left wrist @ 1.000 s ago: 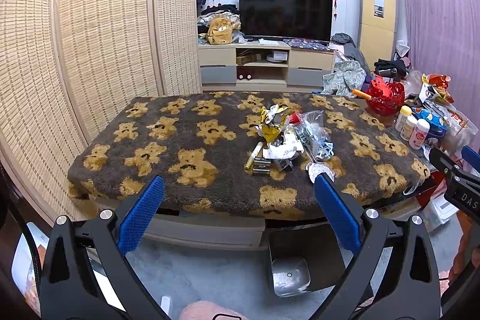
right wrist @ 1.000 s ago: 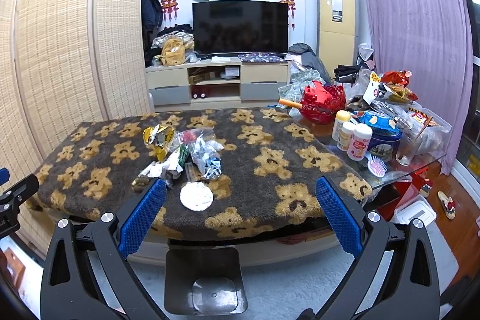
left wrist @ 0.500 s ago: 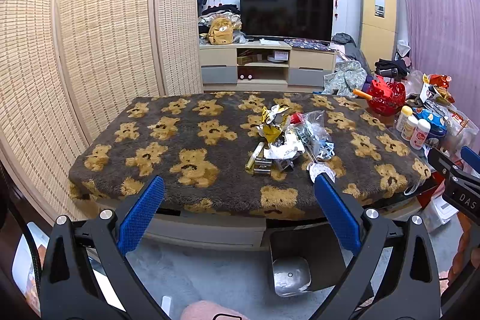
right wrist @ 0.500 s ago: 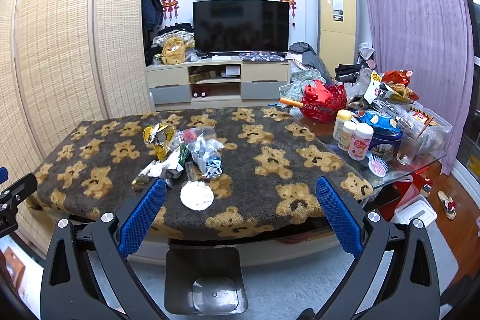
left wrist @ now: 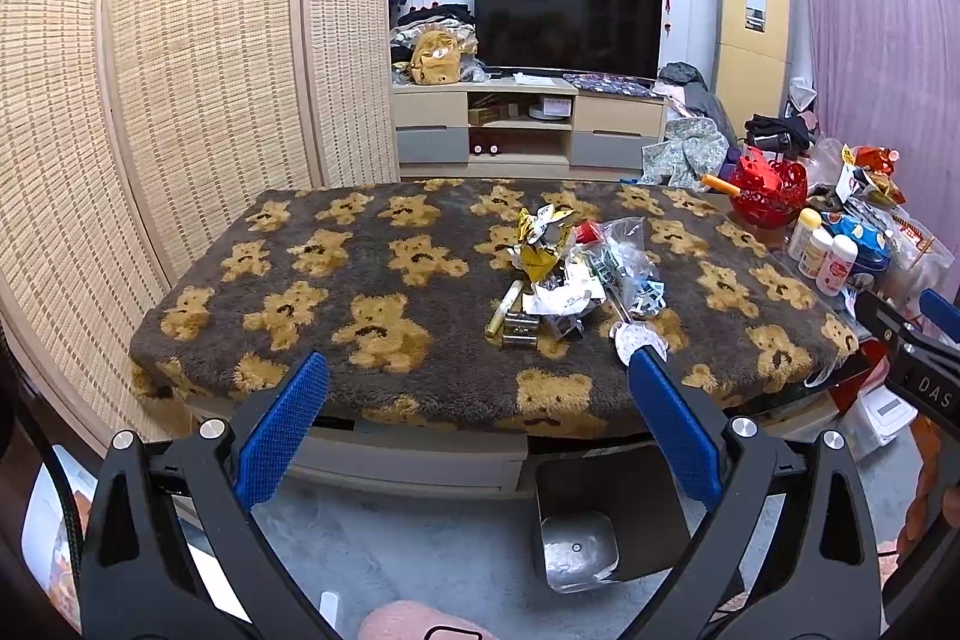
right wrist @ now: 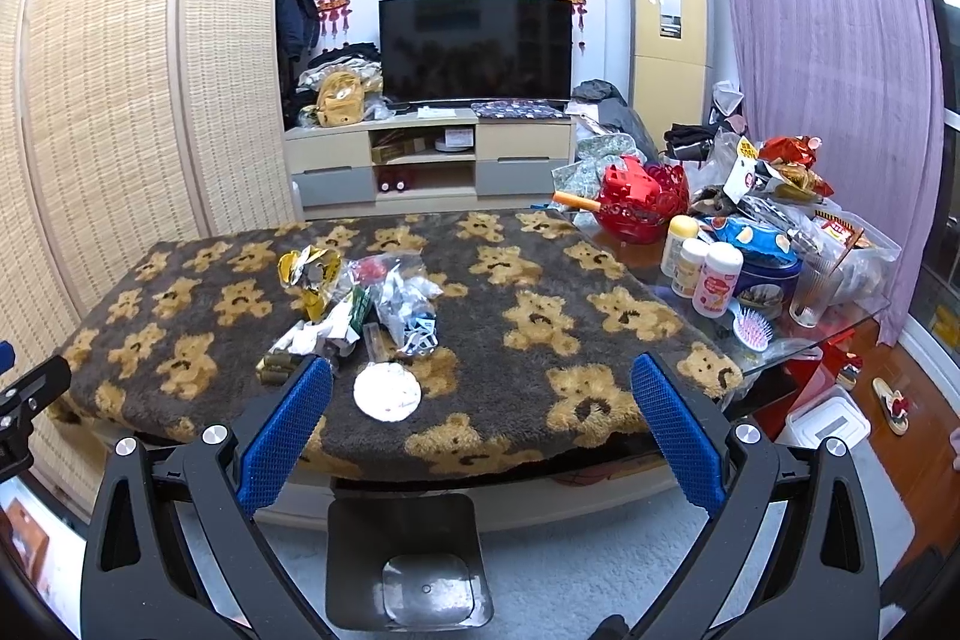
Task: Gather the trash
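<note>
Left wrist view shows almost nothing changed over the last second: both claws, left claw and right claw, stay spread wide and empty, while the trash pile sits untouched at centre frame on the tabletop, above the bin, so collecting has not begun.

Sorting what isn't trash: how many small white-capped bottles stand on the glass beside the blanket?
3, clustered at the blanket's right edge: a yellow-capped bottle farthest back, a white bottle before it, and a pink-labelled bottle nearest. Clutter behind may hide more.
</note>
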